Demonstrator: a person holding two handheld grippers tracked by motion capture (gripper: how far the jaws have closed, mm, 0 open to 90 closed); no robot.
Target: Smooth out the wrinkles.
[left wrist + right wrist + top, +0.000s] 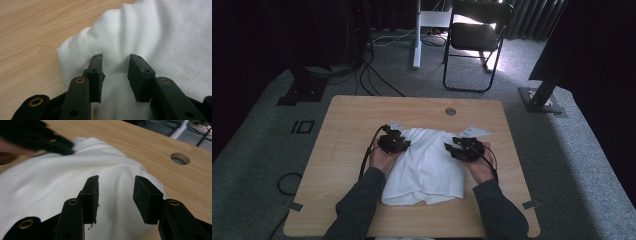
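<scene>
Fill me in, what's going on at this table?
A person holds a gripper in each hand over a white garment lying folded on the wooden table. The left gripper sits at the cloth's upper left edge, its jaws apart with a raised fold between them, not pinched. The right gripper is at the cloth's right side, jaws also open above the fabric. Neither has a grip on the garment.

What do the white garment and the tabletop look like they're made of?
White garment: soft knit fabric, probably cotton jersey; matte, with rounded folds and a ridge rising between the jaws in the left gripper view. Tabletop: light wood-grain surface, smooth with low sheen, possibly laminate over board; it has a round cable hole.
</scene>
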